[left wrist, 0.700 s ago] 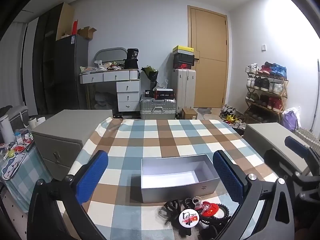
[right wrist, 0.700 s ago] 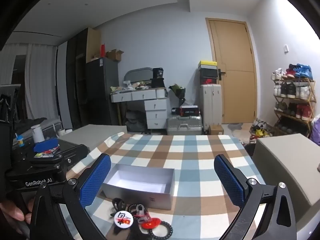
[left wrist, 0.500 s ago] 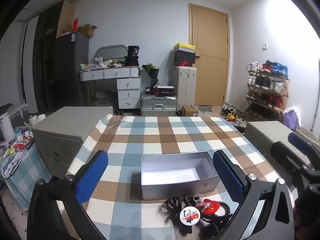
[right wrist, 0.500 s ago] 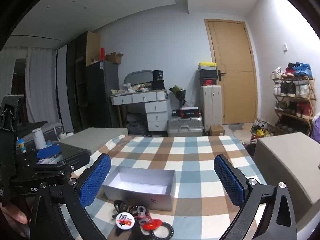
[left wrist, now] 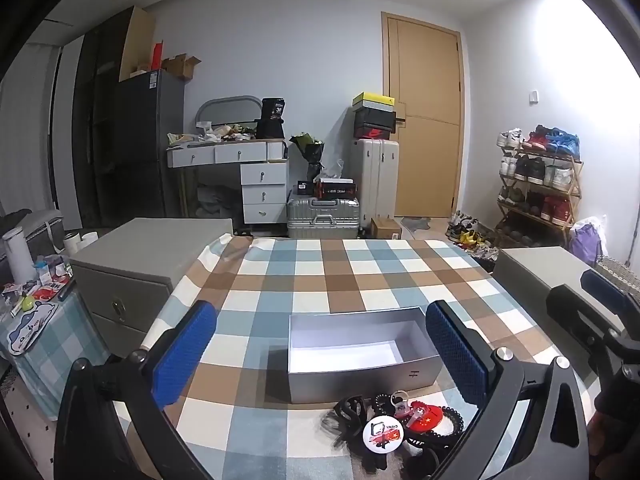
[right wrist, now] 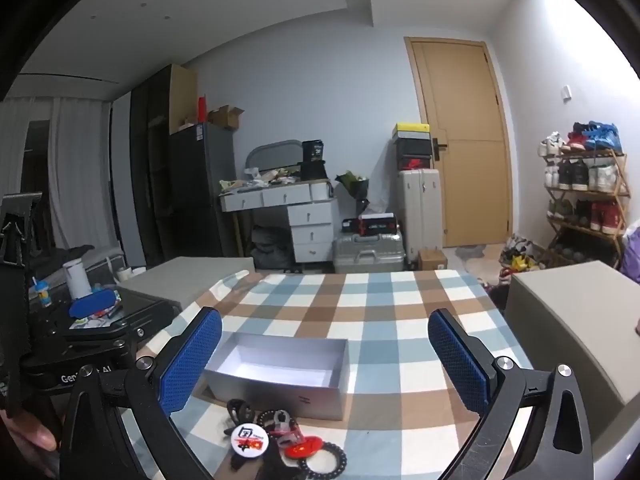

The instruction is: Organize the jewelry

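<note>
jewelry pile (left wrist: 394, 426): heaped on the checked tablecloth (left wrist: 320, 276), touching or just short of the near wall of the grey box (left wrist: 362, 376); cannot tell which.
pile vs left gripper (left wrist: 320, 354): below and nearer than the fingertips, toward the right finger (left wrist: 456, 354); nothing between the pads.
pile vs right gripper (right wrist: 326, 362): below the fingertips, toward the left finger (right wrist: 190, 362); no contact.
left gripper jaws: wide apart, empty, hovering over the near table edge.
right gripper jaws: wide apart, empty, aimed across the table.
box: open top, white inside, nothing in it; sits between the fingers in the left wrist view, left of centre in the right wrist view.
change vs earlier frames: box and pile same spot on the cloth. Left view has tipped up a little, so box and pile sit slightly lower in frame. Right view: the other gripper's body at left sits lower and closer.
count, pile: 1 white round badge (right wrist: 249, 437), 1 red disc (right wrist: 304, 446), 1 black beaded ring (right wrist: 326, 460), 1 black claw clip (right wrist: 240, 410); rest is tangled, not countable.
count, other: 1 box, 2 grippers, 2 grey cabinets flanking the table (left wrist: 148, 260) (right wrist: 576, 320).
person: fingertips (right wrist: 28, 436) visible at bottom left of the right wrist view.
</note>
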Demonstrator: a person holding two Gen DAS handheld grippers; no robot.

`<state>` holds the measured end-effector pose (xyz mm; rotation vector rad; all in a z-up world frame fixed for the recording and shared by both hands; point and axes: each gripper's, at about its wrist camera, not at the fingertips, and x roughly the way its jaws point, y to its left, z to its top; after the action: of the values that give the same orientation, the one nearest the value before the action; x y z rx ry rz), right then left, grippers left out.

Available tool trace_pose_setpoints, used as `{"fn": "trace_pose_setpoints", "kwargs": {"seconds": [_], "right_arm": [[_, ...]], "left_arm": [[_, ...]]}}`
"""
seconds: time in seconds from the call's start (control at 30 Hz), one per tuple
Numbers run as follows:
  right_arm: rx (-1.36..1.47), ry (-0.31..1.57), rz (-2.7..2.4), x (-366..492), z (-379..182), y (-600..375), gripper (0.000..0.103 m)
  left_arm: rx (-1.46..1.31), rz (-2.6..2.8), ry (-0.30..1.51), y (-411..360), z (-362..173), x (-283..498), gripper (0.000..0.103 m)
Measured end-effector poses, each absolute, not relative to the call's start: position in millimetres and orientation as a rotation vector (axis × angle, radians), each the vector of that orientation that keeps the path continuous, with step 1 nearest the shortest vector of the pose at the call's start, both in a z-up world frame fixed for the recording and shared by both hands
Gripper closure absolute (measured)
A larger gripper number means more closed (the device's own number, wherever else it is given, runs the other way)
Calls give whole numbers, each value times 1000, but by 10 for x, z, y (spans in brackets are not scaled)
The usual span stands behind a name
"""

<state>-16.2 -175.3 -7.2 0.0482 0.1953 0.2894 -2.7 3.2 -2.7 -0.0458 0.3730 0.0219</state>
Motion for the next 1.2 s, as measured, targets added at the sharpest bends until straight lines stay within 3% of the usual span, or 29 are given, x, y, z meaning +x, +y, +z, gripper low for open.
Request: {"fn": "trace_pose_setpoints", "kwargs": {"seconds": [1.2], "right_arm": [[20, 184, 285, -230, -93, -1710, 0]], "left_arm": [[-40, 18, 379, 7, -62, -76, 1]]}}
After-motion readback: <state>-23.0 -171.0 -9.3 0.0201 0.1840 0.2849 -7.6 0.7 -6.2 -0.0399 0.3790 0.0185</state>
